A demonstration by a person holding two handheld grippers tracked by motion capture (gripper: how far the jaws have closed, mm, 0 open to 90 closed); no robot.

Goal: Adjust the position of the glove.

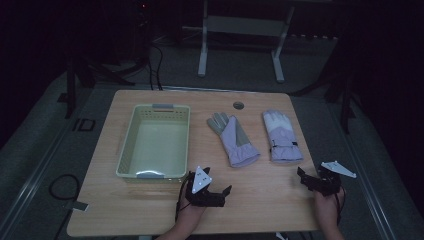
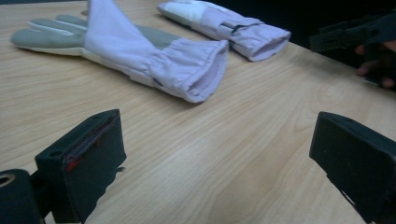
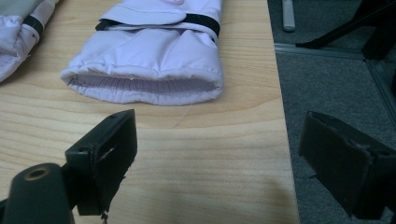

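Two lilac and white winter gloves lie on the wooden table (image 1: 260,197). The palm-up glove (image 1: 233,138) lies mid-table with its cuff towards me, and its open cuff (image 2: 196,74) faces my left gripper. The other glove (image 1: 280,136) lies to its right, strap side up, and its ribbed cuff opening (image 3: 144,84) is just ahead of my right gripper. My left gripper (image 1: 222,192) (image 2: 219,158) hovers near the front edge, open, with nothing between its jaws. Open and empty too, my right gripper (image 1: 304,179) (image 3: 219,158) sits at the table's front right corner.
A pale green plastic basket (image 1: 163,107) stands empty on the left half of the table. The table's right edge (image 3: 280,116) runs under my right gripper, with grey floor (image 3: 336,79) beyond. A round cable hole (image 1: 238,105) sits near the far edge.
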